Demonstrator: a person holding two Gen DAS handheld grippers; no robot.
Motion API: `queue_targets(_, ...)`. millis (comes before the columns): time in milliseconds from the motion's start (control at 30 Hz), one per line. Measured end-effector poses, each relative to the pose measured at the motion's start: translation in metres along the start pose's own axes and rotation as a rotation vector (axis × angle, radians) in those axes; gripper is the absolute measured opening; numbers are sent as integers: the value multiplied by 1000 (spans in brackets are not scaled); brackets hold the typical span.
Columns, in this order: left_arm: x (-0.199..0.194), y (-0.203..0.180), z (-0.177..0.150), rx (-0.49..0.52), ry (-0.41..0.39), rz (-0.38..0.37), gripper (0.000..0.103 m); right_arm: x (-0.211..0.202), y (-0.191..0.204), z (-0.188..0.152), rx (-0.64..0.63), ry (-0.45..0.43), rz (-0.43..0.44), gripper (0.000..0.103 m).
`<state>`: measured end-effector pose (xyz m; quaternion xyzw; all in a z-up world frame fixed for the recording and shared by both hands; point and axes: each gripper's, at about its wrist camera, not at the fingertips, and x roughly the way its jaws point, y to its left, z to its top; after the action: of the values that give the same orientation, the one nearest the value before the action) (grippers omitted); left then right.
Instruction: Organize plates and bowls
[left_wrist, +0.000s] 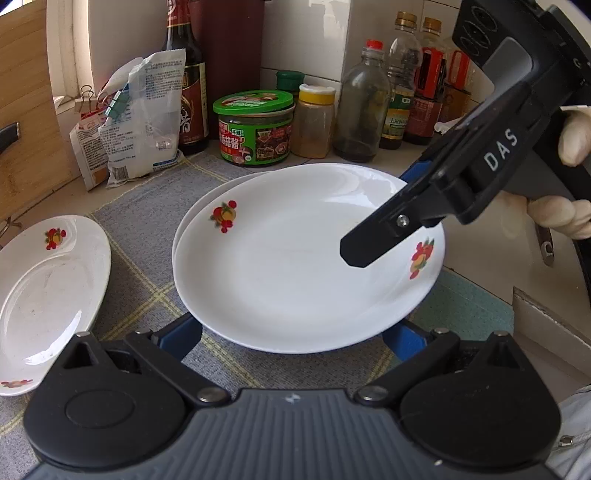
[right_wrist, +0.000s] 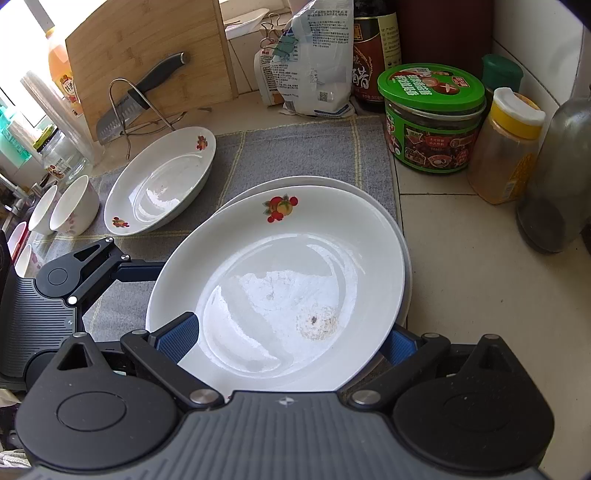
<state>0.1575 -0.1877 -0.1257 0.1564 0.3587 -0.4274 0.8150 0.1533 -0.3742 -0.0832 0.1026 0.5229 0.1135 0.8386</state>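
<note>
Right wrist view: top plate (right_wrist: 280, 280) resting on lower plate (right_wrist: 400, 236), right gripper (right_wrist: 291, 339) and left gripper (left_wrist: 291, 332) both spread wide around the rim, probably squaring the stack.

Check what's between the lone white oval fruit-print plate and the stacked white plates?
Only bare grey checked mat separates the lone oval plate from the stacked plates; nothing sits there. The right wrist view shows it best.
</note>
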Motion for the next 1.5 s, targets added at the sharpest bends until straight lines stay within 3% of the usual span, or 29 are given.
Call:
queue_targets(667,-4,-6,2,11,23,41,102,-5,15,-8,18,26,-48,103)
queue_targets(1133,-13,-19,4,44,0,60,102,-4,21,-13,5,57,-137,103)
queue_targets(1500,-41,-25,2,3,-93,108,102,-31,41,-21,-87,-104,-156,103)
